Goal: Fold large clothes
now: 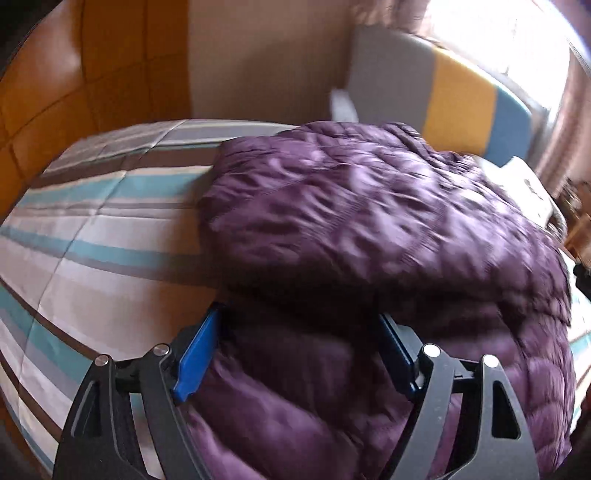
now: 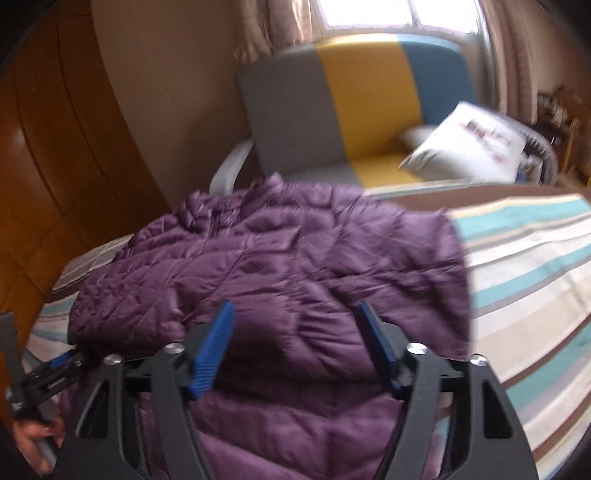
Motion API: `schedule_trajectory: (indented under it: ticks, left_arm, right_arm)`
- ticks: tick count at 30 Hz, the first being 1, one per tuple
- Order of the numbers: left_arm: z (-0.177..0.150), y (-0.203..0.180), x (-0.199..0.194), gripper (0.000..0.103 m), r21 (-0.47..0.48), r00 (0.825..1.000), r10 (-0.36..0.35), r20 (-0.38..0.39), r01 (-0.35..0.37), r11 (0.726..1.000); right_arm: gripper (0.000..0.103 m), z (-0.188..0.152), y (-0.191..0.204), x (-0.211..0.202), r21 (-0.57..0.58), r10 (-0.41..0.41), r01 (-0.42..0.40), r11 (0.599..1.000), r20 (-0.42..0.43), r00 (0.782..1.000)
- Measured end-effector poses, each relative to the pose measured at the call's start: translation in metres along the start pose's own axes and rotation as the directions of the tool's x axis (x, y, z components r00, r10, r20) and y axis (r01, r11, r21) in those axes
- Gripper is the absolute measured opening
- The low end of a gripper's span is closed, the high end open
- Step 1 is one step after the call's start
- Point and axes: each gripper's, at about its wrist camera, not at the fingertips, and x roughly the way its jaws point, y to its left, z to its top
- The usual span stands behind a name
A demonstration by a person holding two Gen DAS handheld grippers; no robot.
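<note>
A purple quilted puffer jacket (image 1: 351,206) lies on a striped bed (image 1: 92,236), its near part folded over itself. My left gripper (image 1: 299,317) is open, its blue fingers (image 1: 195,358) either side of the jacket's near fold. My right gripper (image 2: 295,310) is open too, over the jacket (image 2: 277,258) near its front edge, with fabric between its jaws but not pinched. The left gripper also shows at the lower left of the right wrist view (image 2: 62,363), held by a hand.
The bed cover (image 2: 524,280) has teal, brown and white stripes. A grey, yellow and blue chair (image 2: 362,110) with a white cushion (image 2: 469,147) stands beyond the bed. A wooden wardrobe (image 1: 74,74) is on the left. A curtained window (image 2: 369,14) is behind.
</note>
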Motion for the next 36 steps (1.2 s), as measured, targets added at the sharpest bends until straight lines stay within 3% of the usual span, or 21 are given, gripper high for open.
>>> schedule_trajectory:
  ticks: [2, 4, 6, 9, 11, 13, 15, 17, 22, 24, 29, 32, 36]
  left_arm:
    - [0.01, 0.005, 0.006, 0.079, -0.028, 1.0, 0.014, 0.008, -0.014, 1.0]
    - [0.016, 0.009, 0.008, 0.079, -0.038, 0.999, 0.029, 0.014, -0.029, 0.999]
    - [0.019, 0.014, 0.007, 0.08, -0.041, 0.999, 0.046, 0.024, -0.045, 0.998]
    - [0.02, 0.026, 0.007, 0.089, -0.041, 0.997, 0.06, 0.057, -0.058, 0.997]
    - [0.017, 0.027, 0.009, 0.089, -0.045, 0.994, 0.093, 0.054, -0.091, 0.995]
    - [0.015, 0.036, 0.018, 0.089, -0.097, 0.994, 0.102, 0.027, -0.099, 0.99]
    - [0.013, 0.053, 0.028, 0.091, -0.177, 0.998, 0.064, -0.012, -0.065, 0.982]
    - [0.011, 0.062, 0.026, 0.091, -0.217, 0.999, 0.041, 0.01, -0.038, 0.976]
    - [0.001, 0.061, 0.013, 0.09, -0.215, 1.0, 0.018, -0.008, -0.02, 0.976]
    - [-0.009, 0.056, -0.002, 0.09, -0.193, 1.0, 0.013, 0.002, -0.013, 0.981]
    - [-0.014, 0.034, -0.054, 0.09, -0.124, 0.974, 0.062, 0.216, -0.036, 0.992]
    - [0.009, 0.006, -0.048, 0.09, -0.055, 0.975, 0.025, 0.219, -0.013, 0.998]
    - [0.034, -0.036, -0.022, 0.09, 0.068, 0.982, -0.018, 0.19, 0.005, 0.998]
  right_arm:
    - [0.057, 0.002, -0.001, 0.02, 0.061, 0.01, -0.006, 0.998, -0.065, 0.998]
    - [0.026, 0.0, 0.0, 0.033, 0.085, 0.036, -0.028, 0.996, -0.096, 0.995]
    - [0.012, 0.001, 0.011, 0.036, 0.027, 0.025, -0.022, 0.999, -0.101, 0.995]
    - [0.006, 0.01, 0.026, 0.025, -0.089, -0.085, 0.084, 0.992, -0.004, 0.996]
    - [0.001, 0.014, 0.027, 0.028, -0.127, -0.157, 0.159, 0.979, 0.024, 0.987]
    - [0.001, 0.01, 0.02, 0.043, -0.131, -0.194, 0.19, 0.973, -0.018, 0.981]
    - [0.001, 0.001, 0.008, 0.058, -0.09, -0.178, 0.171, 0.981, -0.077, 0.981]
    - [0.001, -0.006, 0.003, 0.061, -0.065, -0.156, 0.151, 0.986, -0.066, 0.986]
    - [0.001, -0.006, 0.011, 0.068, -0.09, -0.179, 0.173, 0.981, -0.059, 0.982]
    - [0.001, -0.001, 0.008, 0.066, -0.07, -0.161, 0.157, 0.985, -0.058, 0.985]
    - [0.001, 0.002, 0.003, 0.013, -0.048, -0.14, 0.144, 0.988, 0.082, 0.987]
    - [0.001, 0.012, 0.013, 0.003, -0.045, -0.082, 0.088, 0.995, 0.117, 0.99]
    - [0.001, 0.022, 0.041, 0.025, -0.116, -0.036, 0.043, 0.992, 0.063, 0.997]
